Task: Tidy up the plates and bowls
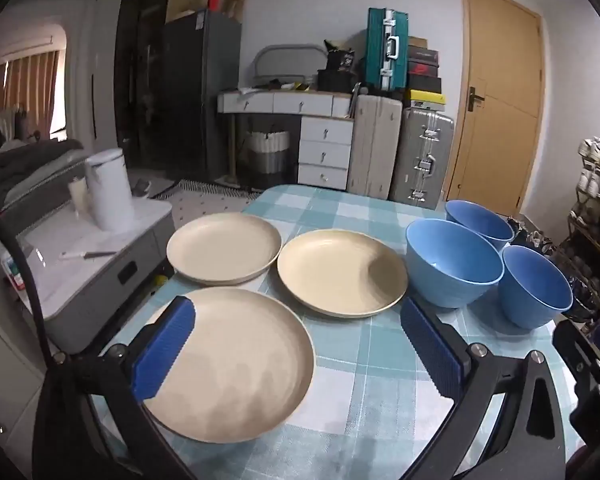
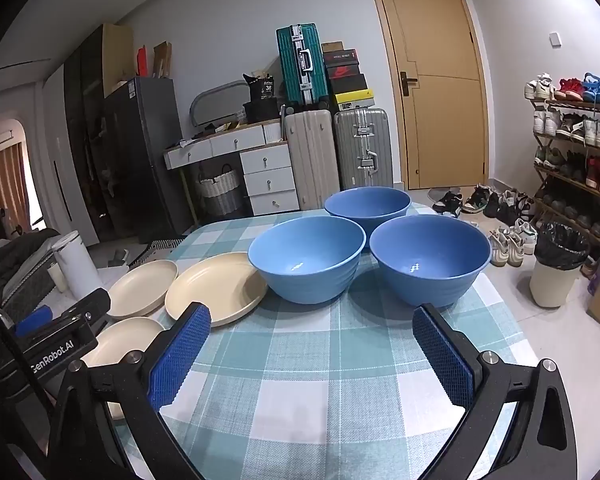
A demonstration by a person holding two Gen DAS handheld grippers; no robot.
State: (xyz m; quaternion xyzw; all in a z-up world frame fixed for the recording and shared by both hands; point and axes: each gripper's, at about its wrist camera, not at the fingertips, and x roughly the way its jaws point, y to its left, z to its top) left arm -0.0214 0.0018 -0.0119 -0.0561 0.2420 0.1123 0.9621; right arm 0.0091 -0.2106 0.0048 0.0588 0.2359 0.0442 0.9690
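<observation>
Grippers both gaping, nothing held: left gripper (image 1: 296,344) hangs over the nearest cream plate (image 1: 236,364), so slide one pad under its rim, while right gripper (image 2: 312,354) faces three blue bowls (image 2: 308,258) just ahead for nesting, I judge.

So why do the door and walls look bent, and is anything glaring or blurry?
Both views are fisheye: the door bows and the corners go black. In the right wrist view, small highlights glint inside two blue bowls. In the left wrist view, a soft shadow darkens the middle plate, and the white bin at the left edge looks smeared.
</observation>
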